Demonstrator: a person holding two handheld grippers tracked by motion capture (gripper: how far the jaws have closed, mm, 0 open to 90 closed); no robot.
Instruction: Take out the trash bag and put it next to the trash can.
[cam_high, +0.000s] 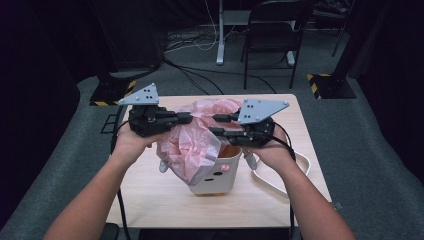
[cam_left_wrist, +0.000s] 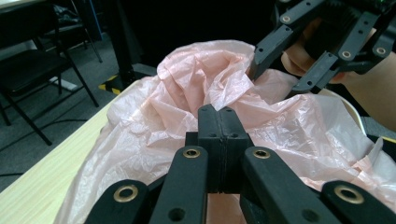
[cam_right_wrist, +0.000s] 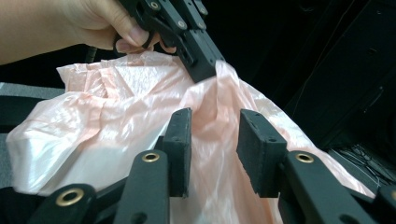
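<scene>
A thin pink plastic bag is draped over a small white bin on the wooden table. My left gripper comes in from the left, shut, pinching a fold of the bag near its top. In the right gripper view its tip grips the film and holds it up. My right gripper faces it from the right, jaws apart, at the bag's upper edge. Film lies between its pads without being pressed. The right gripper also appears in the left gripper view, beyond the shut left tips.
A white cable loops on the table's right side behind my right hand. A folding chair and a stand's post stand on the floor beyond the table. Yellow-black striped bases flank the far corners.
</scene>
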